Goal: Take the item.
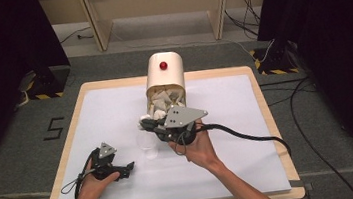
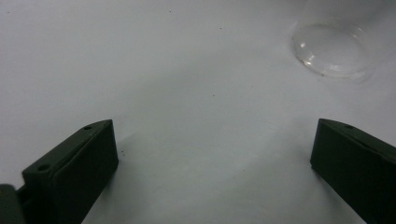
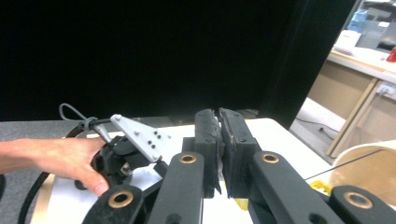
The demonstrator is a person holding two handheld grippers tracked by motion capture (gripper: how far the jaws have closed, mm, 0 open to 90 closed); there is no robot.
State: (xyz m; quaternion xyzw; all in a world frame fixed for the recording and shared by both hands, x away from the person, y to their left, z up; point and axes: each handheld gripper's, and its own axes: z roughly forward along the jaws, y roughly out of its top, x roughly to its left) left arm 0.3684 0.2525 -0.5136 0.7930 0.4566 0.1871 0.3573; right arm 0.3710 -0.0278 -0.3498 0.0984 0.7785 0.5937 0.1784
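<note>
Lying on its side at the far edge of the white mat [image 1: 116,116], the cream bin [image 1: 163,70] with a red knob [image 1: 163,65] serves as the landmark: its open mouth faces the person, and pale crumpled scraps [image 1: 162,101] spill out of it onto the mat. Just in front of that mouth, the right gripper [image 1: 146,125] is held by the right hand [image 1: 197,147], its grey plate uppermost and its tips right at the spilled scraps. In the right gripper view its jaws are pressed together with almost no gap; whether something thin sits between them cannot be told. A clear glass [image 1: 147,144] stands on the mat nearer the person than the bin, just beside the right gripper. Farther from the bin, toward the person's left, the left gripper [image 1: 131,166] rests low over the mat in the left hand [image 1: 93,182]. Its jaws stand wide apart with nothing between them, and the glass [image 2: 331,49] shows ahead of them.
</note>
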